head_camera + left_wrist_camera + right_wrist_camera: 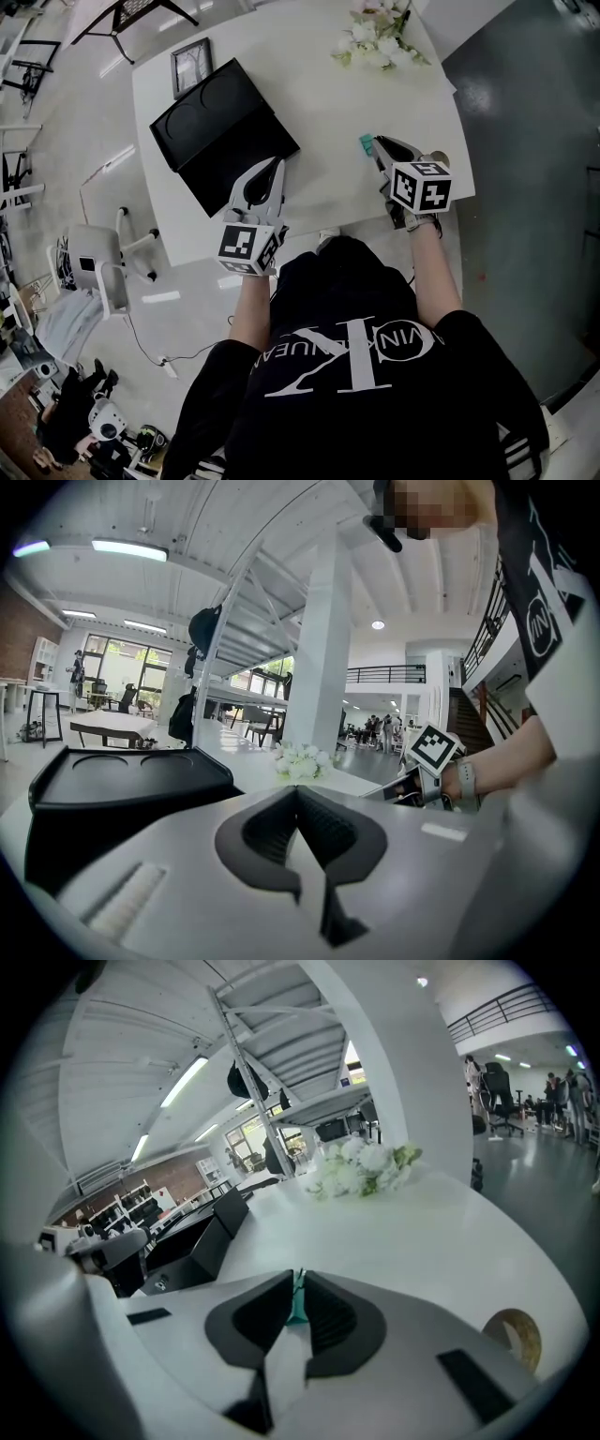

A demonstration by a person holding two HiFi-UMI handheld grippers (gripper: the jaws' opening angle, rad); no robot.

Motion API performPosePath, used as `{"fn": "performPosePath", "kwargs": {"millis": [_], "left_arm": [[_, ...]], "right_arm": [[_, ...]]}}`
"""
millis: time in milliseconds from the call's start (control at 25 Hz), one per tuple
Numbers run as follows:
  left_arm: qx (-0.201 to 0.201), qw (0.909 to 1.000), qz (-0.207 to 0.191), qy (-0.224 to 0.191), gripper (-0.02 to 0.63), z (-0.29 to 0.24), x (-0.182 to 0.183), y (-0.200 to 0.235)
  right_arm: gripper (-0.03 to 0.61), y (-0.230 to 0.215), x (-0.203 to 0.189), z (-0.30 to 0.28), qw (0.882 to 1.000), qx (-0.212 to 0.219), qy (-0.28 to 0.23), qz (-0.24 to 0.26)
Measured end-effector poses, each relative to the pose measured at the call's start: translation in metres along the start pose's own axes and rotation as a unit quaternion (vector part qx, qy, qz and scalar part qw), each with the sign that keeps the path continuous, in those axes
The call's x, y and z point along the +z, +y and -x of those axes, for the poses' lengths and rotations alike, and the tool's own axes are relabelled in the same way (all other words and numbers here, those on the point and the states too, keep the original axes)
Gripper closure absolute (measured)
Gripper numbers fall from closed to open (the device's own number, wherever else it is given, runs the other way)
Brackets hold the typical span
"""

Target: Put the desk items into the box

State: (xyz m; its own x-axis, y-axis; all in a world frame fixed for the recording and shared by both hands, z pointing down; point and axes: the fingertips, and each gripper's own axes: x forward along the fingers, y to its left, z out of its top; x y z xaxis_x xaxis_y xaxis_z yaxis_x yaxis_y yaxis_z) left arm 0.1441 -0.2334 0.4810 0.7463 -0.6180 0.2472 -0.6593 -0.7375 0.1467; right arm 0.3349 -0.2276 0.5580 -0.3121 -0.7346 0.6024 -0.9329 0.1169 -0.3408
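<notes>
Head view is showing the person in a black shirt standing at the near edge of a white table [319, 94], holding a gripper in each hand. The left gripper [274, 169] is hovering just beside the near edge of an open black box [220, 131]. In the left gripper view its jaws are meeting at the tips with nothing between them. The right gripper [379, 143] is sitting well apart from the box, toward the table's right side. Its jaws are pinching a small, thin teal item [365, 143], which shows in the right gripper view as a narrow strip between the pads; what it is cannot be told. A roll of tape [514, 1335] is lying on the table just beside that gripper. Farther back, a small picture frame [191, 66] is lying behind the box's far left corner. A bunch of white flowers [375, 37] is resting near the table's far edge.
</notes>
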Motion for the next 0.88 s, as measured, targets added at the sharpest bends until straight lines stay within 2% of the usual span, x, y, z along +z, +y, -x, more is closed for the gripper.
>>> {"fn": "performPosePath", "kwargs": {"millis": [200, 480, 880], "left_arm": [[0.007, 0.9999, 0.008, -0.003, 0.604, 0.005, 0.002, -0.001], [0.029, 0.9994, 0.013, -0.009, 0.604, 0.023, 0.002, 0.007], [0.089, 0.9954, 0.021, -0.028, 0.604, 0.074, 0.008, 0.046]], "right_arm": [[0.558, 0.005, 0.005, 0.002, 1.000, 0.017, -0.017, -0.017], [0.560, 0.016, 0.018, 0.005, 0.999, 0.027, -0.033, -0.008], [0.560, 0.054, 0.037, 0.001, 0.998, 0.050, -0.044, 0.024]]}}
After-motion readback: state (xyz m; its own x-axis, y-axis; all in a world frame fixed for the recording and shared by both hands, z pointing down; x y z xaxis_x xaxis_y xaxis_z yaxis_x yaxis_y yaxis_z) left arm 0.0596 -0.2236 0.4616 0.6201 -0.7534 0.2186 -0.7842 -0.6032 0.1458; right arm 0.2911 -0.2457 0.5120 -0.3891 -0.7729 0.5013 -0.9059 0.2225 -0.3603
